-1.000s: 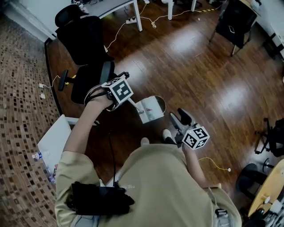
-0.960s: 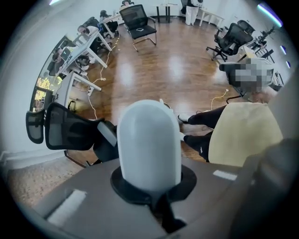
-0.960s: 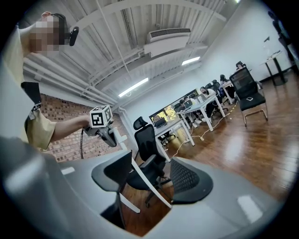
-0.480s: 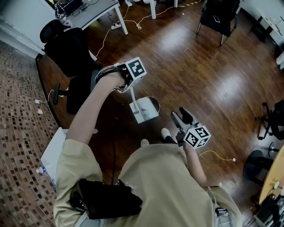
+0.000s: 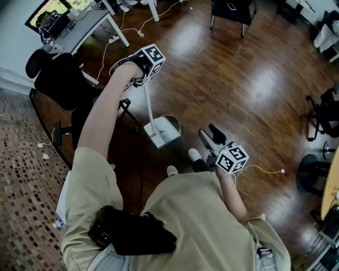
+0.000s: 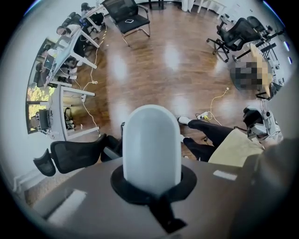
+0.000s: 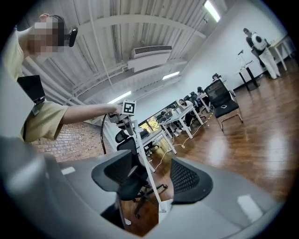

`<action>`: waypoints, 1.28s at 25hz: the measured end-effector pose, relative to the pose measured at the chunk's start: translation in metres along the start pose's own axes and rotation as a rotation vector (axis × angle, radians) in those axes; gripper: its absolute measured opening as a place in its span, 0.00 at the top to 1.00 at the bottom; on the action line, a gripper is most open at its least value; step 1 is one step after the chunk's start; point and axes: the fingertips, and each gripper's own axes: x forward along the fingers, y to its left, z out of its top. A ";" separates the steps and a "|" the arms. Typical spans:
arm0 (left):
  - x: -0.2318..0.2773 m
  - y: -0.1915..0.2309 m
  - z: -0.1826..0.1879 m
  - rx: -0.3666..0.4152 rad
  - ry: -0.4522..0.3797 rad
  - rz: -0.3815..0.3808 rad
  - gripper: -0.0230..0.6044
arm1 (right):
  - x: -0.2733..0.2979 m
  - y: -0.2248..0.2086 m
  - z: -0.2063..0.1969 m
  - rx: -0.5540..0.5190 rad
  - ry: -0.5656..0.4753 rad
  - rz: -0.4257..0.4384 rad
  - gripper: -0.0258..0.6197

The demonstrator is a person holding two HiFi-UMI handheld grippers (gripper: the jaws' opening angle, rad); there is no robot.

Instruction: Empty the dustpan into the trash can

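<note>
My left gripper (image 5: 140,78) is shut on the top of the dustpan's long white handle (image 5: 148,106), arm stretched out ahead. The white dustpan (image 5: 165,130) hangs at the handle's lower end, close above the dark wood floor. In the left gripper view the handle's rounded white end (image 6: 152,142) fills the space between the jaws. My right gripper (image 5: 211,136) is near my body, level and open, with nothing between its fingers. Through its gap in the right gripper view I see the handle (image 7: 140,154) and the pan (image 7: 164,205) farther off.
A black office chair (image 5: 63,79) stands left of the dustpan, with desks (image 5: 79,29) and white cables behind it. Another chair (image 5: 233,10) is at the far top. A yellow cable (image 5: 265,170) lies right of my feet (image 5: 193,154).
My left gripper has swung away from my body with the dustpan handle, and the pan has followed. The head view has shifted too. The right gripper has moved only a little.
</note>
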 end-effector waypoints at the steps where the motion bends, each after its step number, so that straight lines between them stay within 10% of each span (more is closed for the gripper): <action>1: 0.000 0.004 0.009 0.002 0.004 -0.002 0.96 | -0.003 -0.004 0.003 0.000 -0.006 -0.013 0.58; 11: -0.023 0.047 0.083 0.011 0.144 0.141 0.96 | -0.038 -0.061 0.032 0.032 -0.065 -0.128 0.58; 32: -0.033 0.034 0.193 0.088 0.230 0.165 0.96 | -0.019 -0.101 0.086 -0.049 -0.081 -0.116 0.58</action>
